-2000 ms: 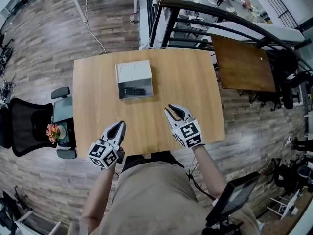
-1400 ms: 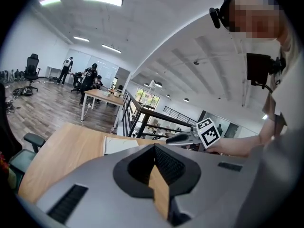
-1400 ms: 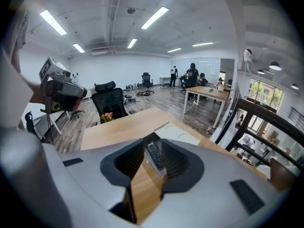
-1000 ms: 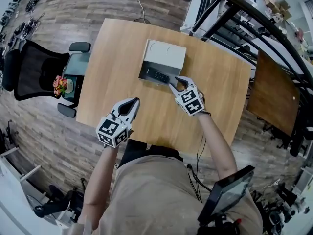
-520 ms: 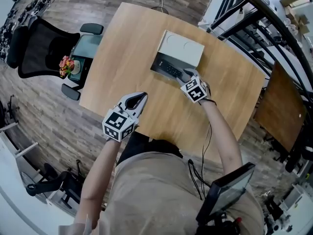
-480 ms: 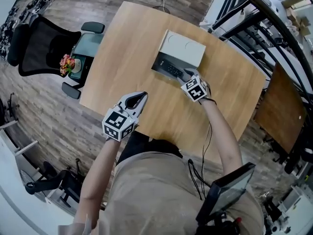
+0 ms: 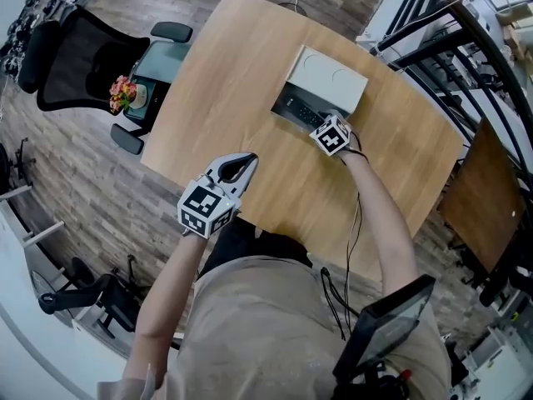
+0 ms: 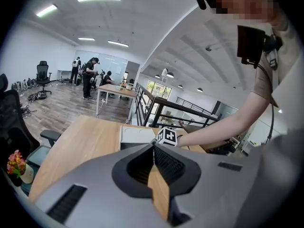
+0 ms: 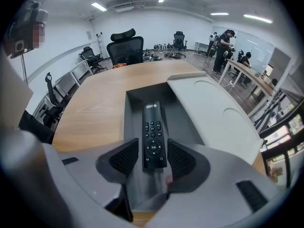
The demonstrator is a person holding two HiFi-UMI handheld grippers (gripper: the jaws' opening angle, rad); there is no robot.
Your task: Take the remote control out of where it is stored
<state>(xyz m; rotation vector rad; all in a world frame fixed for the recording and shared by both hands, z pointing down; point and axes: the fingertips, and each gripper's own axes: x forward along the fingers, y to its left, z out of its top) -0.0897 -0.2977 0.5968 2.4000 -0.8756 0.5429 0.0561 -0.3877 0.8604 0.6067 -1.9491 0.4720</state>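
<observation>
My right tongs (image 9: 153, 156), jaws just spread apart, straddle the remote (image 9: 152, 127) in its box (image 9: 209, 103), ready to clench; my left tongs (image 8: 153, 148) idle aside, clenched on nothing.

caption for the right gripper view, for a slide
Right gripper, jaws just opened, straddles the black rectangular remote control lying in the open grey drawer, not yet gripping it.

The remote (image 9: 153, 134) is slim and black, lying flat and face up with its buttons and round direction pad showing. It rests lengthwise in the open dark-grey tray (image 9: 133, 109) of a pale grey box (image 9: 214, 109), nearer the side under the box's top. The box's flat top has two round recesses, and the box stands on the wooden surface (image 7: 241, 73).
</observation>
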